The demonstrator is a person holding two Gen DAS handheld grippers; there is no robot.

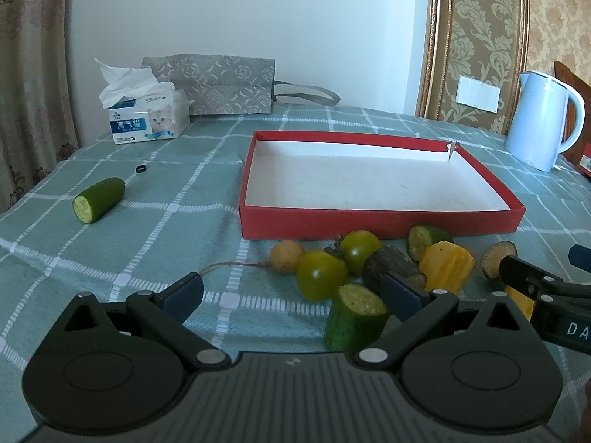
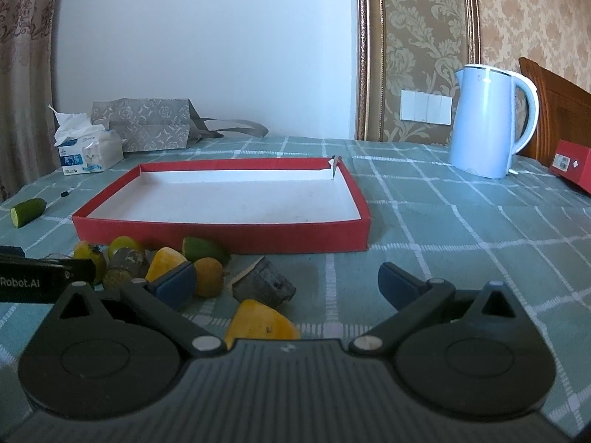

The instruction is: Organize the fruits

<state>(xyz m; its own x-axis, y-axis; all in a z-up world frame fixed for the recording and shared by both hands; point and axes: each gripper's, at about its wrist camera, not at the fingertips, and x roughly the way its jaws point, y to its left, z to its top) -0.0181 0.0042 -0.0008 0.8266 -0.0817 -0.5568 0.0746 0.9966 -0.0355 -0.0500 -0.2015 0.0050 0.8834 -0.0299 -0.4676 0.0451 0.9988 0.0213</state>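
A shallow red box point(image 1: 380, 218) with a white inside stands empty mid-table; it also shows in the right wrist view point(image 2: 221, 234). In front of it lies a cluster: two green tomatoes point(image 1: 320, 274), a tan longan point(image 1: 286, 256), cucumber pieces point(image 1: 352, 317), a dark bark-like chunk point(image 1: 391, 266) and a yellow piece point(image 1: 448, 264). My left gripper point(image 1: 291, 291) is open, low over the cluster's left part, holding nothing. My right gripper point(image 2: 286, 280) is open; a yellow piece point(image 2: 260, 321) and a dark chunk point(image 2: 264, 284) lie between its fingers.
A lone cucumber piece point(image 1: 98, 199) lies far left beside a small black ring point(image 1: 141, 168). A tissue box point(image 1: 146, 118) and a grey bag point(image 1: 218, 85) stand at the back. A pale blue kettle point(image 2: 487, 118) and a red carton point(image 2: 572, 164) are at the right.
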